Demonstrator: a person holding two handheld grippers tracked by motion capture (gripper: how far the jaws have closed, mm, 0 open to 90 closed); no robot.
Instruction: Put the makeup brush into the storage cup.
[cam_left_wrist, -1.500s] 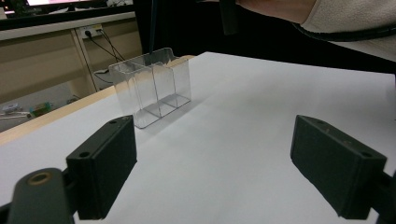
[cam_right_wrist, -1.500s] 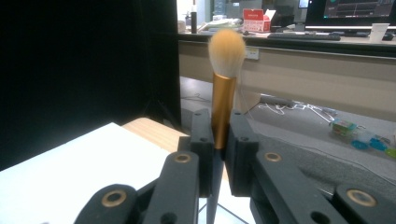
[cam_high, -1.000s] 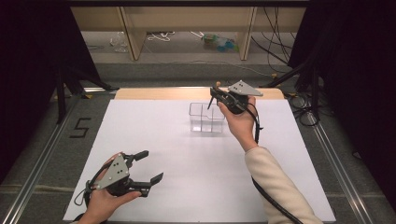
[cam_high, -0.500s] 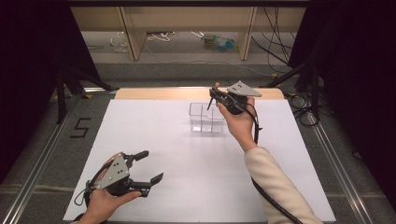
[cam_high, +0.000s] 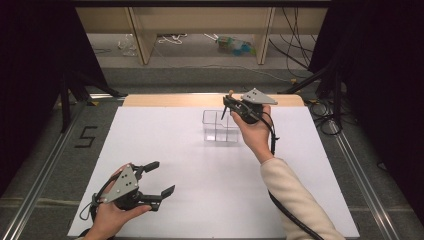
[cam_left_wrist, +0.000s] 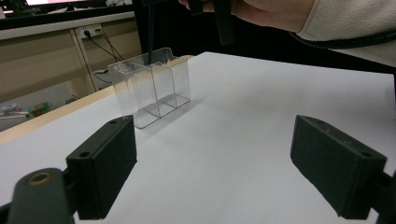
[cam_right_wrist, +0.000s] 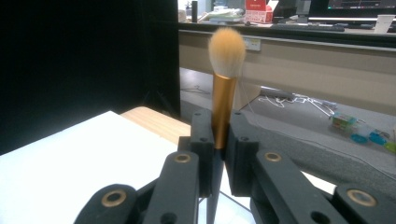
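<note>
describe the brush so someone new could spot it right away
On the white table, find the clear box near the far edge. Just above it, the right gripper clamps a makeup brush upright: gold handle, fluffy tan bristles on top.

This looks like a lab or recording room: a white-topped counter (cam_high: 165, 145) framed by black curtains (cam_high: 380, 75), loose cables (cam_high: 295, 45) on the grey floor, a taped number (cam_high: 86, 136), and monitor-laden desks (cam_right_wrist: 299, 28) behind.
</note>
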